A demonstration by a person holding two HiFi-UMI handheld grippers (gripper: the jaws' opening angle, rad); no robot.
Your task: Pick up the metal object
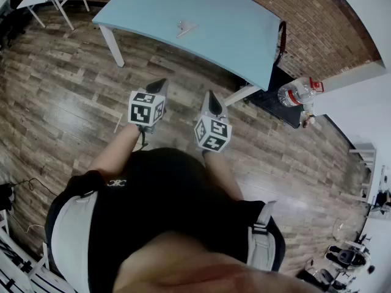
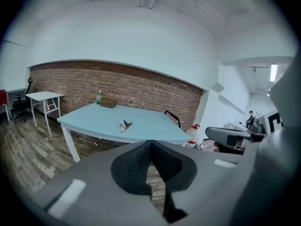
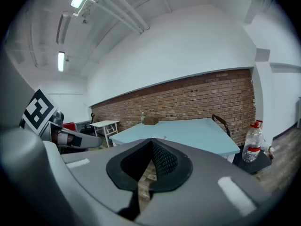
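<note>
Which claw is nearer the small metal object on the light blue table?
Left, slightly. The left claw is held short of the small metal object, a little to its left; the right claw sits further back, to its right.

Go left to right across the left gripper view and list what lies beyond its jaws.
From the left: small white table → brown box → metal object → water bottle → right gripper.

No wording is legible: the small white logo (image 1: 116, 182) on the black shirt (image 1: 177, 194) is too blurred to read.
</note>
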